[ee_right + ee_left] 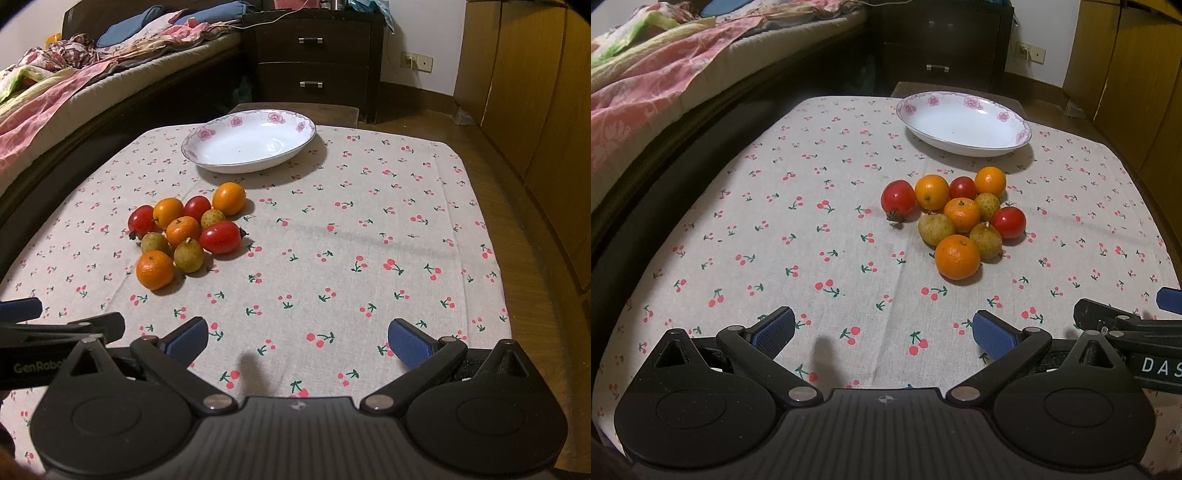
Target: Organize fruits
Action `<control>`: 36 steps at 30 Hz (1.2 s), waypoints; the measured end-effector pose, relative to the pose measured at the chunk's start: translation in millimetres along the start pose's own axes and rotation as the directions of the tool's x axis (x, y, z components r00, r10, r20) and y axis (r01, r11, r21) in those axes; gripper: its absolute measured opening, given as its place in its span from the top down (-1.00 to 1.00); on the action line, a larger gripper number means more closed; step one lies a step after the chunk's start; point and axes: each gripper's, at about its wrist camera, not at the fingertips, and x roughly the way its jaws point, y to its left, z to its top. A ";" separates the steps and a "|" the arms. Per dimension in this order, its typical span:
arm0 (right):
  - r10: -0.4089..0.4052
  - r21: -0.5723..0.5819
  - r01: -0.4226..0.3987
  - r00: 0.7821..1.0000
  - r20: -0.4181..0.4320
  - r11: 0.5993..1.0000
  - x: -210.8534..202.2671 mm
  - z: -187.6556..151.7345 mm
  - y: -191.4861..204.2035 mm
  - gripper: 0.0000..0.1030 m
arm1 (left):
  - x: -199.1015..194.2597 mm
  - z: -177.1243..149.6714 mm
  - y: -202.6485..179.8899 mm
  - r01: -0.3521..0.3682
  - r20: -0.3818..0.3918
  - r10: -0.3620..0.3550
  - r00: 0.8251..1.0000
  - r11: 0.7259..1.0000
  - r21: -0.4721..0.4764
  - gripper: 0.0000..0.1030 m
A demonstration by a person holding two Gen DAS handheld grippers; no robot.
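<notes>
Orange-and-red fruit pile (956, 218) waits near the bare plate (964, 123); I hold left gripper (884, 332) and right gripper (297, 341) spread, empty, ready.

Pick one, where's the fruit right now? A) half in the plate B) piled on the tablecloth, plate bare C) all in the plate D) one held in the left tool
B: the fruit pile sits on the tablecloth in front of the plate, whose inside is bare white; the left tool and the right tool are both open and hold nothing.
</notes>
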 end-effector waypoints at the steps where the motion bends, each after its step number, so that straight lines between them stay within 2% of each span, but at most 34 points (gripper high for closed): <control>1: 0.000 0.000 0.000 1.000 0.000 1.000 0.0 0.0 0.1 -1.00 | 0.2 0.0 0.1 0.000 0.000 0.000 1.000 1.000 0.000 -1.00; 36: 0.036 -0.013 -0.036 0.999 -0.011 0.999 3.7 7.6 5.3 -0.97 | 4.6 4.9 3.7 0.007 -0.005 -0.007 1.000 1.000 -0.025 -0.97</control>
